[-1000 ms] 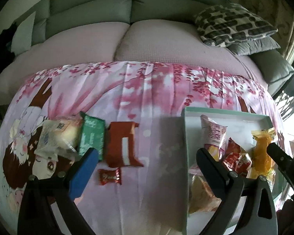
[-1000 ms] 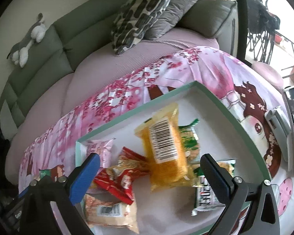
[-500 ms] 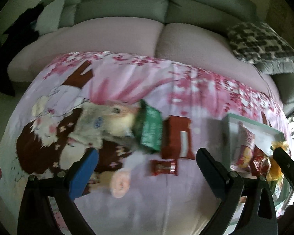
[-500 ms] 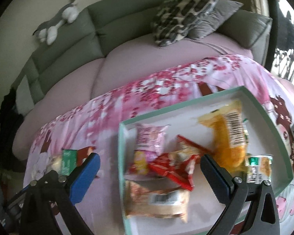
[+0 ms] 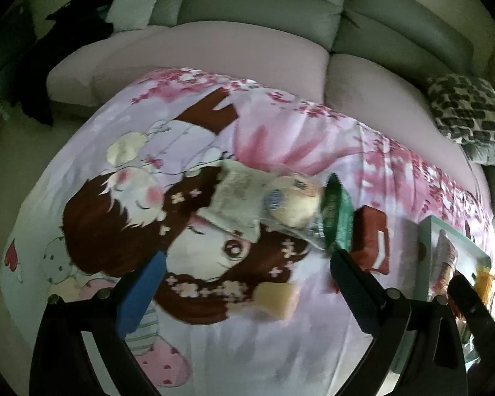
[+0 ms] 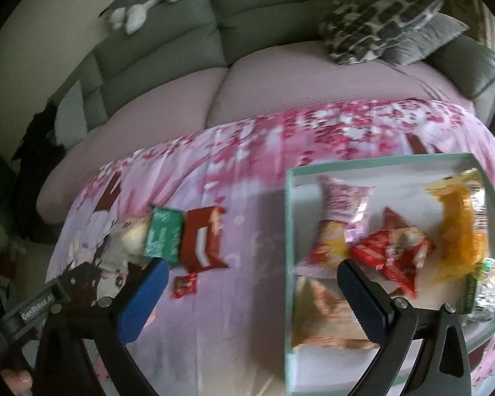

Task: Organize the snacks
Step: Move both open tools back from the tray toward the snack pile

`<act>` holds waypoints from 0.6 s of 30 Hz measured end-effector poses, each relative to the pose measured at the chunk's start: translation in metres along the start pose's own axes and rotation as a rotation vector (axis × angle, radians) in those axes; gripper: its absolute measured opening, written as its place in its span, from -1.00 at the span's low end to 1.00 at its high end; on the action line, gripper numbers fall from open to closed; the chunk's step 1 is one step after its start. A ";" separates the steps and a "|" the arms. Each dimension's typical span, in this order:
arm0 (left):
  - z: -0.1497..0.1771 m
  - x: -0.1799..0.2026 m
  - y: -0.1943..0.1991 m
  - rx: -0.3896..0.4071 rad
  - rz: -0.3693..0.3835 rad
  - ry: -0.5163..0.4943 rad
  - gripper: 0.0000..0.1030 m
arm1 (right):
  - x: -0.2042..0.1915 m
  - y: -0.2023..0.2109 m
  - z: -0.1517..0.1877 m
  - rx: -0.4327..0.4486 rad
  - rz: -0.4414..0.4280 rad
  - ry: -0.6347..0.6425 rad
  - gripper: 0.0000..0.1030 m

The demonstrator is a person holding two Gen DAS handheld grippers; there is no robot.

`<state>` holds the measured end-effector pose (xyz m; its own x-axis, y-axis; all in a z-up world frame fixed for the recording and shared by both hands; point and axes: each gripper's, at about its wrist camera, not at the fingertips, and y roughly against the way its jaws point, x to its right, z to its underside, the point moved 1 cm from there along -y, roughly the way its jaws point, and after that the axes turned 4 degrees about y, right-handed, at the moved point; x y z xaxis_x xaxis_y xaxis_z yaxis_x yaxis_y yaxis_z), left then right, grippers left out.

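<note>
Loose snacks lie in a row on the pink cartoon-print cloth point(image 6: 247, 171): a clear bread packet point(image 5: 280, 198), a green packet point(image 5: 338, 217) point(image 6: 163, 234), a red packet point(image 5: 373, 241) point(image 6: 203, 241) and a small red candy point(image 6: 184, 285). My left gripper point(image 5: 247, 283) hangs open in front of the bread packet, holding nothing. The green-rimmed tray point(image 6: 288, 231) at right holds a pink-yellow packet point(image 6: 340, 221), red packets point(image 6: 389, 254), an orange packet point(image 6: 462, 227) and others. My right gripper point(image 6: 254, 297) is open and empty over the cloth, between the loose snacks and the tray.
A grey sofa point(image 5: 264, 10) with pink seat covers runs behind the cloth. Patterned cushions point(image 6: 379, 19) lie at its right end and a plush toy point(image 6: 142, 0) rests on its back. Dark clothing point(image 5: 49, 66) hangs at the left.
Both views have swung left. The left gripper went from facing the tray edge to facing the bread packet. The right gripper left the tray for the cloth. Both stayed open.
</note>
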<state>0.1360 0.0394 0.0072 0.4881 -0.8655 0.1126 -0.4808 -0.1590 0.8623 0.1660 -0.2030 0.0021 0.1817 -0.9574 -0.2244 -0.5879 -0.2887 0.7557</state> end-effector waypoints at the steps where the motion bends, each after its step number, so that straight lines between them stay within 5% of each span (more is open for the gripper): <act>1: 0.000 -0.004 0.000 -0.001 0.000 0.007 0.94 | -0.003 -0.001 0.001 -0.004 -0.004 0.007 1.00; 18: 0.012 -0.061 -0.032 -0.121 -0.011 0.085 0.94 | -0.070 -0.049 0.028 -0.130 -0.046 0.163 1.00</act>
<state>0.1129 0.0913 -0.0327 0.5548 -0.8201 0.1398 -0.3860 -0.1049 0.9165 0.1598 -0.1219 -0.0365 0.3373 -0.9266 -0.1660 -0.4712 -0.3189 0.8224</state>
